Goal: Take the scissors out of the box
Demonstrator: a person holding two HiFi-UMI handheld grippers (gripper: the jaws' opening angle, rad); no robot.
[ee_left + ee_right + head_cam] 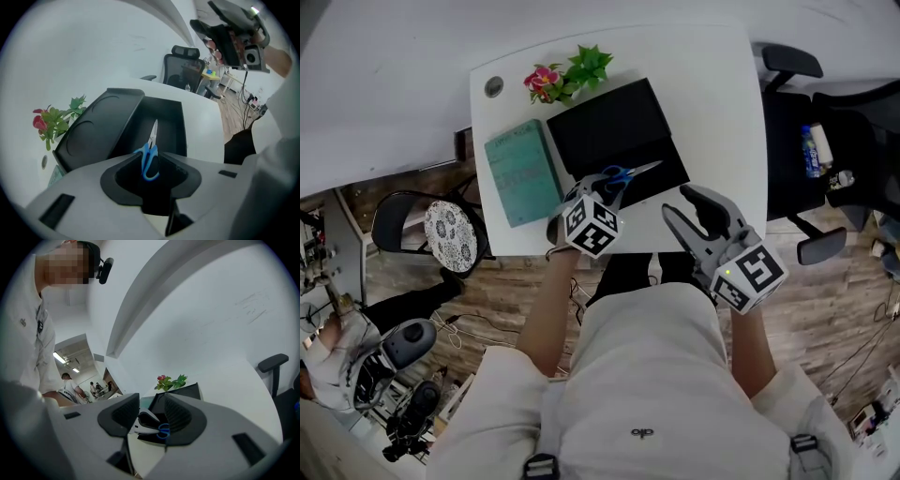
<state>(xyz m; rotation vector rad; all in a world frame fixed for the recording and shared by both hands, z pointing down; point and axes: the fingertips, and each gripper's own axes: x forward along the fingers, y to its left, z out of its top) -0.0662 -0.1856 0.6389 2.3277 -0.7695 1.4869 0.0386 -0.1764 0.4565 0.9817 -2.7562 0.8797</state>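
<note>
White shirt cloth (pixel 656 375) is closest to us, soft and plain. Past it, on the near left, the left gripper (pixel 602 192) has its two jaws pinched on the scissors (pixel 623 175). It grips them by the blue loops. The thin shiny blades point to the far side, over the open black box (pixel 619 131). I cannot tell if the tips are clear of the box yet. The right gripper (pixel 680 202) is on the near right, with its jaws set apart and nothing between them.

To do this step well, I think the left gripper should lift straight up and go slow, so the pointy blades do not catch on the box wall. Then it can bring the scissors to a bare bit of the white table (pixel 722 103). The loops are smooth and round, so they may slip if the pinch is weak.

The box is dark and flat with round corners, and its lid lies open on the far side. A teal book (pixel 523 172) lies left of it. Pink flowers (pixel 567 75) with green leaves sit on the far side.
</note>
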